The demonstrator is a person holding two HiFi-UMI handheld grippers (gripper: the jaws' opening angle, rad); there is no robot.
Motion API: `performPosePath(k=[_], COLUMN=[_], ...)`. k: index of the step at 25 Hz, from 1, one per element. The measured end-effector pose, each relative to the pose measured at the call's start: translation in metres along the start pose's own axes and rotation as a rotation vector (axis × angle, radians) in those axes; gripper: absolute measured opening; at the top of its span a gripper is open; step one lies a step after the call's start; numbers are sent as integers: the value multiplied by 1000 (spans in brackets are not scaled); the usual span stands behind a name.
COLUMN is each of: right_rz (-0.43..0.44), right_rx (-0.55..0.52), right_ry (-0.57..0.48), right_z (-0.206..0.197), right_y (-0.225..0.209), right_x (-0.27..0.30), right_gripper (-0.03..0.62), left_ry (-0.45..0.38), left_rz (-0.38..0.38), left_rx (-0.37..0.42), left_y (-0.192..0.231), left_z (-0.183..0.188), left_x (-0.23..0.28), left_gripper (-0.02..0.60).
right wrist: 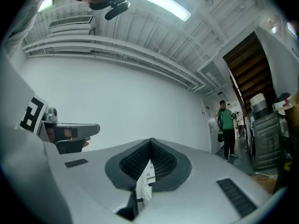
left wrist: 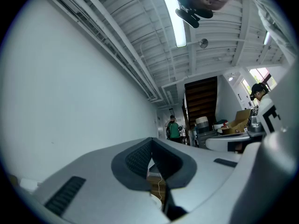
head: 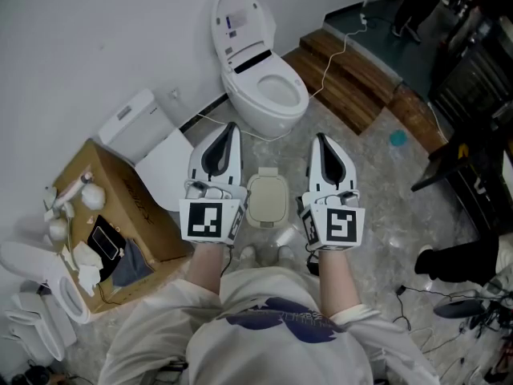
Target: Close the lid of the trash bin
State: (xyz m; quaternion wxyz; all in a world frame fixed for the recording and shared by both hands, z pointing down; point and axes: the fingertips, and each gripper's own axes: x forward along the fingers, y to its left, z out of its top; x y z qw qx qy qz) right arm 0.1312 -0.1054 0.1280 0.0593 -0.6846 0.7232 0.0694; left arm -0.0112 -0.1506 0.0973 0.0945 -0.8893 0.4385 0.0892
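Head view showed left gripper (head: pixel 231 129) and right gripper (head: pixel 321 139) clenched empty, flanking the trash bin (head: pixel 267 217); its lid (head: pixel 267 192) appeared light rigid plastic, best pressed near its free edge.

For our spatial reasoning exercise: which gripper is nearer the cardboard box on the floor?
Left. The left gripper is just right of the cardboard box in the head view; the right gripper is farther right, beyond the trash bin.

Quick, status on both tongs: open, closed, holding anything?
Left tongs: closed, holding nothing.
Right tongs: closed, holding nothing.
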Motion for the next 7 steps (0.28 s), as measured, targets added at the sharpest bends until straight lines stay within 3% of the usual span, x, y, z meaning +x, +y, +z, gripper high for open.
performPosePath(k=[7], right_rz=[8], right_rx=[-11], right_ry=[1], right_z=[1], right_y=[3], right_x=[3], right_gripper=[9], left_ry=[5], left_rz=[10], left_rx=[-2], left_y=[4], left_z=[-2], left_x=[-1], left_gripper=[-2])
